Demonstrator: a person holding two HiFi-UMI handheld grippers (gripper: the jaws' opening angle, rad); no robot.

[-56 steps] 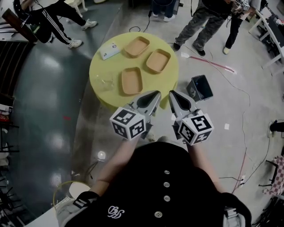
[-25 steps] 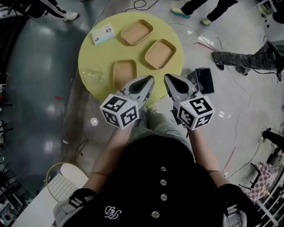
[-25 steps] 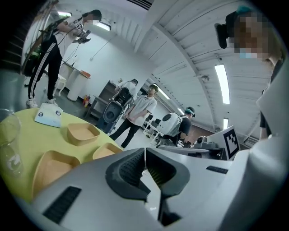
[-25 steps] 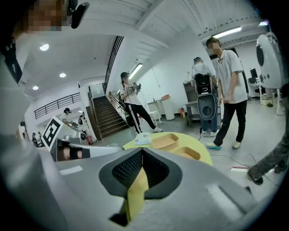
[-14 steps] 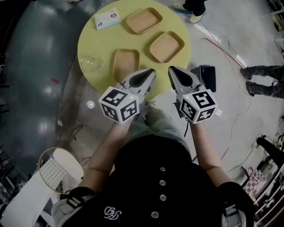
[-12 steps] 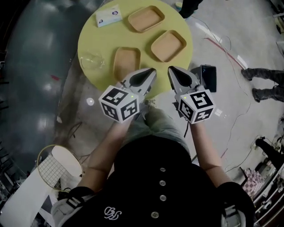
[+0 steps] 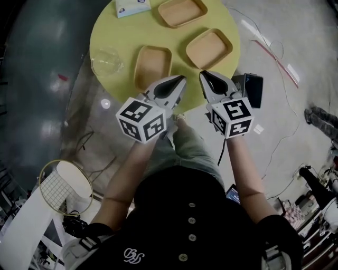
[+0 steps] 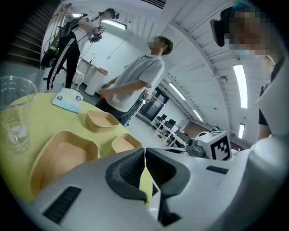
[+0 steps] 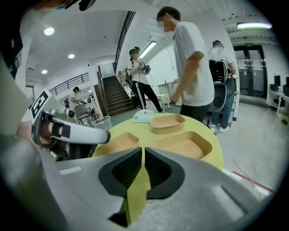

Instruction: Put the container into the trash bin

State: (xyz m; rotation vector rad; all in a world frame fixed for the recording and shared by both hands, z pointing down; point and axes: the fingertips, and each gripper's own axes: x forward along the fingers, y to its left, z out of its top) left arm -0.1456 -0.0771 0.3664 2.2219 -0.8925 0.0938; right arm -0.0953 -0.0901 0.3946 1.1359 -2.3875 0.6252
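Three tan containers lie on the round yellow table (image 7: 121,37): the nearest container (image 7: 153,64) just beyond my left gripper, a second container (image 7: 209,48) beyond my right gripper, and a third container (image 7: 182,10) at the far side. The dark trash bin (image 7: 248,89) stands on the floor to the right of the table. My left gripper (image 7: 182,79) and right gripper (image 7: 202,74) hover side by side over the table's near edge, both shut and holding nothing. The same holds in the gripper views, for the left gripper (image 8: 144,153) and the right gripper (image 9: 143,151).
A clear plastic cup (image 7: 106,60) stands at the table's left and a white-blue packet (image 7: 132,6) lies at its far edge. People stand beyond the table (image 9: 194,67). Cables run across the floor on the right (image 7: 274,50). A wire basket (image 7: 60,187) sits at lower left.
Both grippers have sunk toward the table's near edge, still shut and side by side. The table now lies closer under them, and the people at the right have slipped out of the head view.
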